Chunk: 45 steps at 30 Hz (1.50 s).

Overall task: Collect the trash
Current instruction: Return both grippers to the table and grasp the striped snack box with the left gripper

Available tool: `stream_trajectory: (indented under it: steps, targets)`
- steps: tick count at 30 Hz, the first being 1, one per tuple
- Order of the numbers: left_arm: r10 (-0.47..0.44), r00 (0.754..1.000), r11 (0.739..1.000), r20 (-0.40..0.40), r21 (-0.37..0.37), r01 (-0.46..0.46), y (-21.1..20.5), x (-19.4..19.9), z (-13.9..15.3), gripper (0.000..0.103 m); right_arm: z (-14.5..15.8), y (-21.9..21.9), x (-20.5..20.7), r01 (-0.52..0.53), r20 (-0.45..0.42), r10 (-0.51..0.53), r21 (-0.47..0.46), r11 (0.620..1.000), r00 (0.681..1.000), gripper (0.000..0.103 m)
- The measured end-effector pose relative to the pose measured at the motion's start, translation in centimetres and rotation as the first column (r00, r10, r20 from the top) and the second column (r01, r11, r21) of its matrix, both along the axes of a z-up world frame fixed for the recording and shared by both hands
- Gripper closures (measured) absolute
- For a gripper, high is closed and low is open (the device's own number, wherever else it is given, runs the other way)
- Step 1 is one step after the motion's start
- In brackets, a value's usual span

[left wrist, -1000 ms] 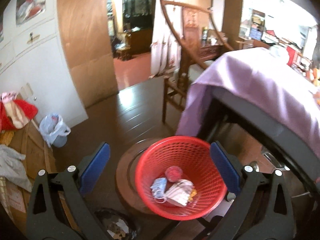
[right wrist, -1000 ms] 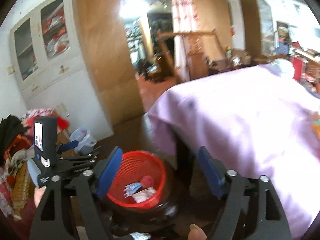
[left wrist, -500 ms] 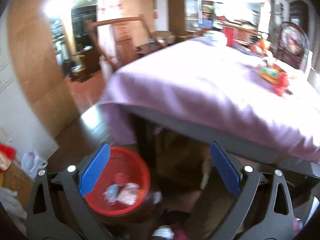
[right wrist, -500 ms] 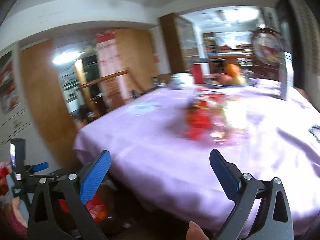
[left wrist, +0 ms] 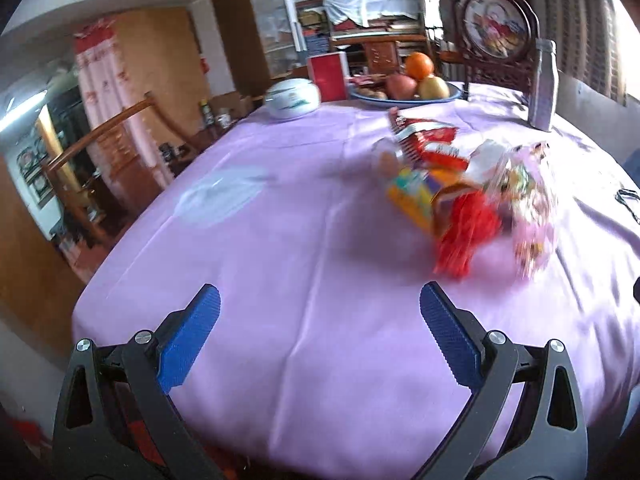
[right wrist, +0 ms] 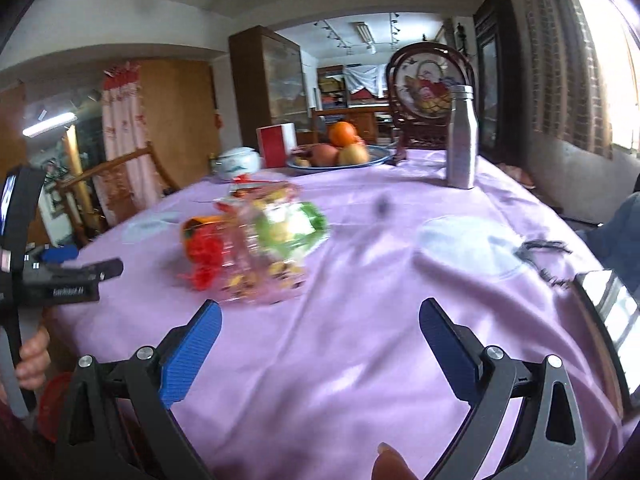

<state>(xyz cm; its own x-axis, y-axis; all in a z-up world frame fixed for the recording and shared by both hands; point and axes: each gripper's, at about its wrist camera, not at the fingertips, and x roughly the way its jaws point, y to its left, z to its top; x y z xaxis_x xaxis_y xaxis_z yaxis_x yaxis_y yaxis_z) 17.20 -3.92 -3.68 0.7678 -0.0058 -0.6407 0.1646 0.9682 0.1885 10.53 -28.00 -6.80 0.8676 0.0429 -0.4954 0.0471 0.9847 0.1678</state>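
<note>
A heap of trash [left wrist: 468, 188] lies on the purple tablecloth [left wrist: 304, 264]: red and white snack wrappers, a yellow carton, a crumpled red piece and clear printed plastic. In the right wrist view the same trash heap [right wrist: 256, 244] sits left of centre. My left gripper [left wrist: 320, 328] hovers open over the near cloth, empty, with the heap ahead to its right. My right gripper [right wrist: 320, 336] is open and empty too, short of the heap. The left gripper's body [right wrist: 60, 276] shows at the left edge. A sliver of the red basket [right wrist: 54, 404] peeks below the table edge.
At the far side stand a fruit bowl [left wrist: 412, 88], a white lidded dish [left wrist: 292, 100], a red box [left wrist: 326, 72] and a metal bottle [right wrist: 462, 140]. A clear plastic lid [right wrist: 468, 248], a black hair tie [right wrist: 544, 256] and a phone [right wrist: 612, 312] lie right. Wooden chairs ring the table.
Both grippers swung up from the red basket on the floor to the tabletop. The basket has dropped out of the left view; the trash heap now lies ahead of both.
</note>
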Motion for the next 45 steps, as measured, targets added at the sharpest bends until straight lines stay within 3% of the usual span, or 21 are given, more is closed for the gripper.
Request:
stream_trajectory:
  steps: [5,9,14,17,22,24,28,32,34,36,39,41,45]
  targets:
    - [-0.065,0.997,0.997,-0.046,-0.039,0.063,-3.1,3.9,-0.1,0.007,-0.3,-1.4,2.6,0.029,-0.02,-0.029,-0.008,1.0,0.999,0.006]
    - [-0.127,0.991,0.989,-0.041,-0.086,0.123,-5.0,5.7,1.1,0.007,-0.6,-2.2,3.2,-0.012,-0.061,0.017,0.085,0.996,0.998,0.006]
    - [-0.086,0.993,0.996,-0.08,-0.019,0.085,-7.2,9.6,0.1,0.006,-2.0,-2.9,4.2,-0.036,-0.142,0.061,0.173,0.984,0.988,0.006]
    - [-0.057,0.986,0.997,-0.157,-0.051,0.05,-5.4,11.2,-1.3,0.006,-1.9,-3.2,4.1,-0.025,-0.138,0.053,0.196,0.98,0.989,0.006]
    - [0.083,0.989,0.996,-0.124,0.029,-0.08,2.9,9.0,-2.0,0.007,-2.2,-3.2,4.2,-0.04,-0.147,0.075,0.233,0.972,0.986,0.006]
    - [0.126,0.983,0.992,-0.136,0.027,-0.124,6.5,8.0,-2.4,0.007,-2.3,-3.1,4.1,-0.048,-0.141,0.084,0.237,0.97,0.987,0.006]
    - [0.125,0.985,0.992,-0.115,0.032,-0.122,8.7,6.9,-1.9,0.007,-2.1,-2.9,4.0,-0.054,-0.134,0.087,0.23,0.972,0.987,0.006]
    - [0.015,1.0,0.998,-0.023,0.055,-0.013,5.6,7.0,-0.5,0.007,-2.0,-2.7,4.0,-0.047,-0.136,0.077,0.213,0.976,0.988,0.006]
    - [-0.086,0.996,0.99,0.012,0.112,0.084,3.3,7.6,-0.4,0.007,-2.0,-2.5,4.0,-0.045,-0.14,0.075,0.205,0.978,0.987,0.006]
    - [-0.124,0.991,0.975,0.04,0.191,0.115,1.3,9.0,-0.9,0.007,-2.0,-2.4,4.0,-0.046,-0.145,0.076,0.202,0.978,0.987,0.006]
    - [-0.157,0.987,0.969,-0.03,0.186,0.16,-0.5,11.7,-1.7,0.006,-2.0,-2.5,4.0,-0.047,-0.145,0.078,0.21,0.977,0.986,0.006]
    - [-0.225,0.971,0.959,-0.08,0.161,0.235,-1.7,12.5,-2.4,0.006,-2.1,-2.7,4.1,-0.047,-0.146,0.081,0.225,0.973,0.986,0.006]
    - [-0.323,0.929,0.917,-0.178,0.182,0.354,-4.2,12.3,-4.4,0.006,-2.3,-3.1,4.2,-0.052,-0.148,0.092,0.257,0.965,0.985,0.006]
